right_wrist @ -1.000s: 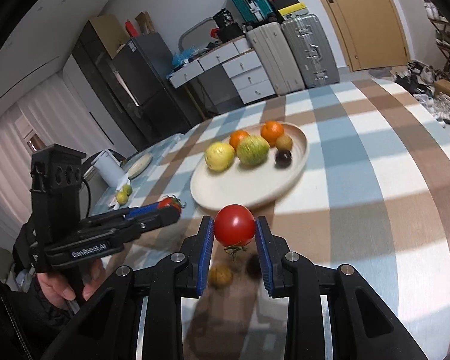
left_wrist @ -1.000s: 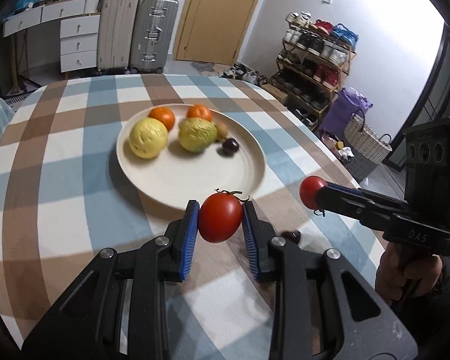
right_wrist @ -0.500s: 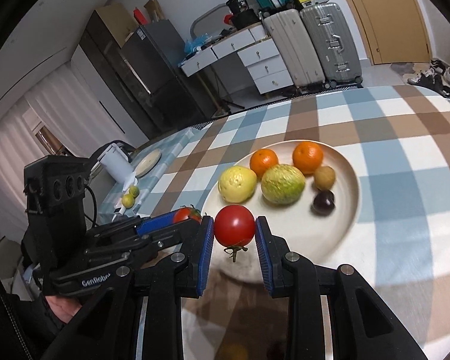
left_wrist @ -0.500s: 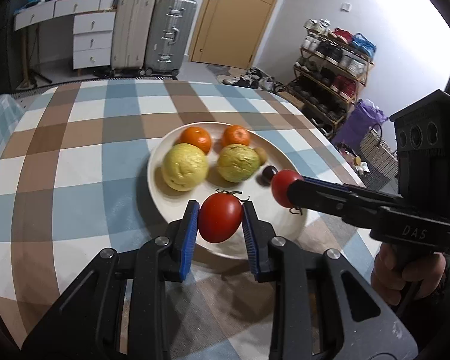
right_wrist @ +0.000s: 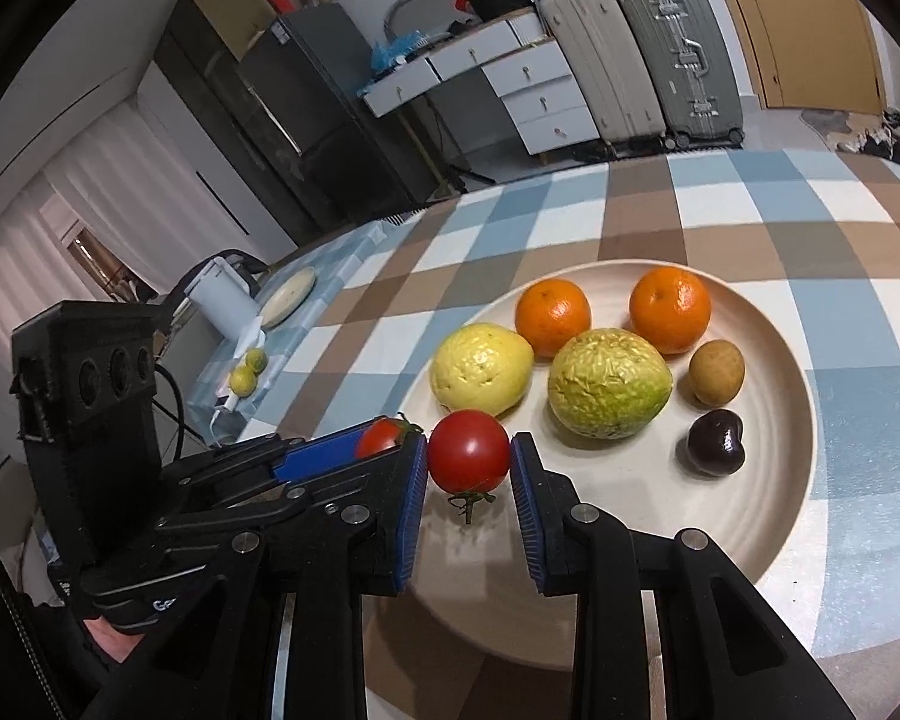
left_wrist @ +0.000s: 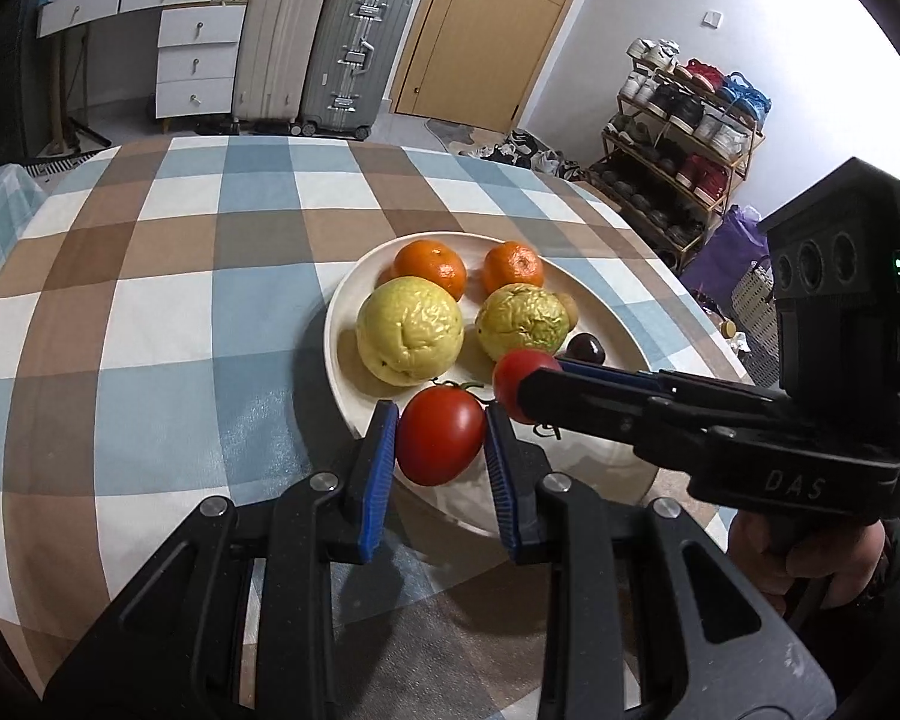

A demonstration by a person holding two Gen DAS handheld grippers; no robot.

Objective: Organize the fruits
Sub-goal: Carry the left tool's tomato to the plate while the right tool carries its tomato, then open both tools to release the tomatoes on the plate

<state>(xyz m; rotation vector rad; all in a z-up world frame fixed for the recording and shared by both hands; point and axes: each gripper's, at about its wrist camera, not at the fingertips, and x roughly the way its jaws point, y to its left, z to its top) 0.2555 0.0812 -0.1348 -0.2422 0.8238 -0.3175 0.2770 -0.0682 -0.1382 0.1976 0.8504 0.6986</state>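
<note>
My left gripper is shut on a red tomato and holds it over the near rim of a cream plate. My right gripper is shut on a second red tomato, stem down, over the plate's near left part. The right gripper with its tomato reaches in from the right in the left wrist view. The plate holds two oranges, a yellow fruit, a green-yellow fruit, a small brown fruit and a dark cherry-like fruit.
The table carries a checked blue, brown and white cloth. At its far left edge stand a white appliance, a small plate and small yellow-green fruits. Suitcases, drawers and a shoe rack stand beyond the table.
Both grippers have moved forward with their tomatoes, from over the cloth in front of the plate to over the plate's near part. The two grippers have come closer together.
</note>
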